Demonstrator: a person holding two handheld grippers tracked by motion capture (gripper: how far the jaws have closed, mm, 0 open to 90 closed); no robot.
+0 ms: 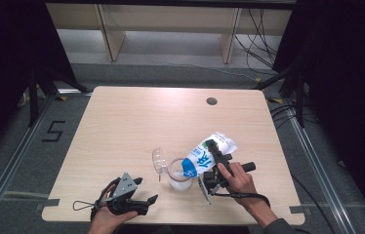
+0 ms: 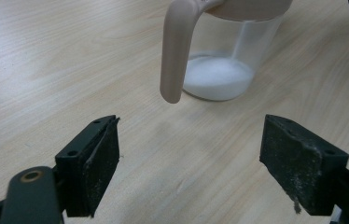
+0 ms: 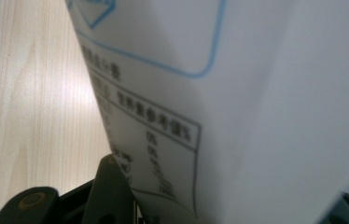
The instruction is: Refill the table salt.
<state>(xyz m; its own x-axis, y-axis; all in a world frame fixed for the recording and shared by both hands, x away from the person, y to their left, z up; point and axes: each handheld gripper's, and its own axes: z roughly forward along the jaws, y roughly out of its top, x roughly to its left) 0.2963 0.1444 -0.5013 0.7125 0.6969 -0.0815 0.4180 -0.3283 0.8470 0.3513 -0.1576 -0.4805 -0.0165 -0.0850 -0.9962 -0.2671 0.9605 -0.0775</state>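
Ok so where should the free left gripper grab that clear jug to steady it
By the handle: it curves down from the rim of the jug and hangs free, facing the open left gripper. Come straight in level and close the jaws across its sides. Probably firmer than the smooth round wall.

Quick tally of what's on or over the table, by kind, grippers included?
Grippers: 2, left gripper with jaws open, right gripper shut on the bag
Bags: 1, white and blue bag tilted over the jug
Jugs: 1, clear jug with beige handle, white powder inside
Lids: 1, clear lid flipped open at the jug
Total: 5
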